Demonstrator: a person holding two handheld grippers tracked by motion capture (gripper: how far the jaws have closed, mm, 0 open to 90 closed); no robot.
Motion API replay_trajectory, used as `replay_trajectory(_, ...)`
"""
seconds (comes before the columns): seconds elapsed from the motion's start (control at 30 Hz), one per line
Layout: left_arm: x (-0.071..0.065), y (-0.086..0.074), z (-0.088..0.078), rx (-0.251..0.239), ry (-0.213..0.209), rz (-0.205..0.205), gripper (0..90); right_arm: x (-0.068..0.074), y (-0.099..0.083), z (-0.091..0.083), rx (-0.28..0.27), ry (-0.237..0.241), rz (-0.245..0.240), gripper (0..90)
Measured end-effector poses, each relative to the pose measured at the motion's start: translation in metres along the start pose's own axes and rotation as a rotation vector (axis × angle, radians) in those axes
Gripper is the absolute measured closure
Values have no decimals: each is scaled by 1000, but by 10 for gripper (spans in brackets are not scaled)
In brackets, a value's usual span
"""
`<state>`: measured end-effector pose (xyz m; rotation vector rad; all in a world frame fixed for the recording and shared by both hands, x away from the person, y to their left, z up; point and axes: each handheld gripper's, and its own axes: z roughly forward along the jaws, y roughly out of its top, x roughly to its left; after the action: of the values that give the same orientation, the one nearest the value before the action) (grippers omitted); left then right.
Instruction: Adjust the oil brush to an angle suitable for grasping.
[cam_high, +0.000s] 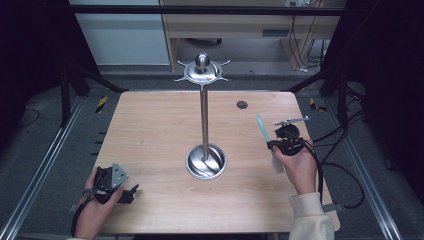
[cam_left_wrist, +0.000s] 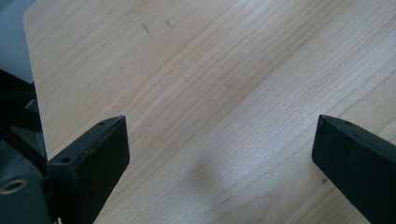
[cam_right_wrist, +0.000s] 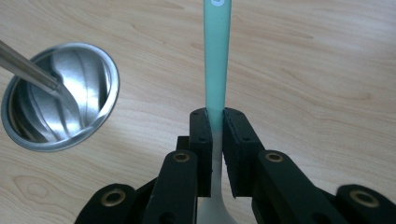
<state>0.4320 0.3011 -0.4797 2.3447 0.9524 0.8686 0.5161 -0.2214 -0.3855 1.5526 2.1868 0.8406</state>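
A spoon (cam_right_wrist: 217, 51) with a mint-green handle and a pale bowl end is pinched between the jaws of the right hand-held gripper (cam_right_wrist: 215, 122), raised over the right side of the table (cam_high: 150, 130) with the handle pointing away from the person. The left hand-held gripper (cam_left_wrist: 219, 140) is held low over the near left corner, its jaws spread wide with nothing between them. The grip is taken low on the handle, near the bowl, so most of the handle's length overhangs; a slip or twist in the jaws could be expected if the tip were knocked. The likeliest thing to be struck is the metal stand (cam_high: 204, 117) at the table's centre, whose upright pole, dished base and hooked top disc lie to the spoon's left. A small dark disc (cam_high: 242, 104) is seen farther back, well clear.
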Motion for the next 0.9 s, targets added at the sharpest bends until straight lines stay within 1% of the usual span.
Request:
replay_trajectory(0.23,0,0,1,2,0,0,36,-1,2,-13,-74,22,-2,825)
replay_trajectory(0.27,0,0,1,3,-1,0,37,0,2,-15,-83,25,5,825)
replay_trajectory(0.37,0,0,1,3,-1,0,37,1,4,-22,-125,37,-2,825)
replay_trajectory(0.5,-1,0,1,2,-2,0,37,7,8,-33,-182,56,-13,825)
replay_trajectory(0.63,0,0,1,2,-2,-1,36,14,12,-43,-227,70,-40,825)
replay_trajectory(0.7,-1,0,1,2,-2,-1,36,15,13,-45,-235,76,-44,825)
replay_trajectory(0.77,0,0,1,1,-1,-1,36,20,15,-52,-266,82,-53,825)
replay_trajectory(0.9,0,0,0,1,0,-2,36,23,17,-59,-293,96,-61,825)
